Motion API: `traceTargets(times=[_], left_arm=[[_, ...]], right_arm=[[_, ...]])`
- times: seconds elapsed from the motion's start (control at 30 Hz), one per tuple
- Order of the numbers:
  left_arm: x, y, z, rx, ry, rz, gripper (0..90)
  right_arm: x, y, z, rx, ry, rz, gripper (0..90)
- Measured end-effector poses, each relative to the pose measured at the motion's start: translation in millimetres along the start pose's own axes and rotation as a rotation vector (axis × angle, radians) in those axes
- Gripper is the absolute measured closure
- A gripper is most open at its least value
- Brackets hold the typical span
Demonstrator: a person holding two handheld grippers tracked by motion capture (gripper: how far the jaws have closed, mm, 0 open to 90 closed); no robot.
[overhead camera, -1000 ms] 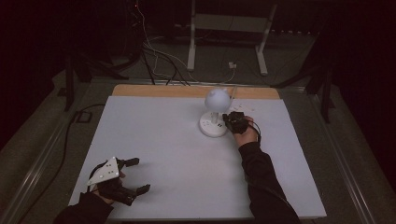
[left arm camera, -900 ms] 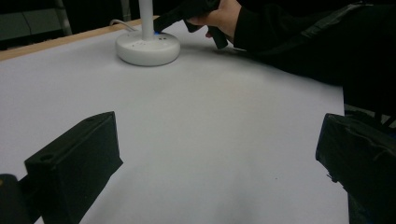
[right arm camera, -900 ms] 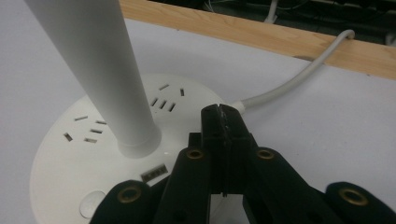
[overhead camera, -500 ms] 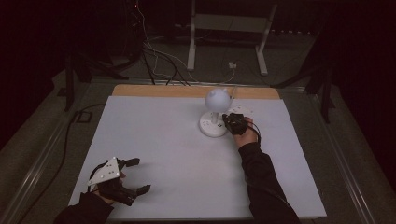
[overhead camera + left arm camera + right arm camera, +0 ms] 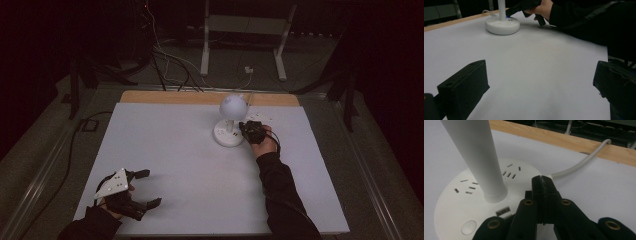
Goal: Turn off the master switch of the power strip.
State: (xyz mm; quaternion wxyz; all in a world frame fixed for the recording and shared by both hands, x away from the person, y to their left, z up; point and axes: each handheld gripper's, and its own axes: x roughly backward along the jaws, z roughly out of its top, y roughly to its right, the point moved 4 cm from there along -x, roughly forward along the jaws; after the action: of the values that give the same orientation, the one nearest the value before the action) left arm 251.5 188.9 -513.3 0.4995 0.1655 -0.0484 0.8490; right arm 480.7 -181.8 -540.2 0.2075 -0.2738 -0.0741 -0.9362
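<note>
The white desk lamp point(image 5: 230, 120) sits toward the far middle of the white table point(image 5: 170, 145), round base point(image 5: 461, 202) full of socket slots, cord point(image 5: 584, 160) running off the back. The right gripper point(image 5: 543, 185) hangs over the base's rim, jaws clenched together on nothing. The left gripper point(image 5: 131, 189) rests at the near left corner, jaws spread wide.

A white desk lamp point(image 5: 229, 122) with dark socket slots in its round base point(image 5: 461, 202) stands near the far edge of a pale grey table point(image 5: 175, 150) trimmed with light wood point(image 5: 574, 141). Black grippers, black sleeves.
</note>
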Motion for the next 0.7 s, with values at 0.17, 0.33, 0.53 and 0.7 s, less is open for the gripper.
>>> traceTargets(times=[0.17,0.33,0.53,0.7], left_arm=[[-0.6,-0.2,-0.2,0.001,-0.002,0.0,0.4],[-0.6,-0.4,-0.3,0.002,-0.002,0.001,0.4],[-0.5,-0.7,-0.4,0.002,-0.001,0.002,0.4],[-0.8,-0.1,-0.3,0.0,-0.003,-0.001,0.4]], right_arm=[[-0.2,-0.3,0.0,0.012,0.001,-0.004,90.0],[-1.8,-2.4,1.2,0.022,0.0,-0.009,90.0],[-2.0,-3.4,1.5,0.038,-0.004,-0.013,90.0],[-2.2,-3.7,2.5,0.036,-0.015,-0.015,90.0]])
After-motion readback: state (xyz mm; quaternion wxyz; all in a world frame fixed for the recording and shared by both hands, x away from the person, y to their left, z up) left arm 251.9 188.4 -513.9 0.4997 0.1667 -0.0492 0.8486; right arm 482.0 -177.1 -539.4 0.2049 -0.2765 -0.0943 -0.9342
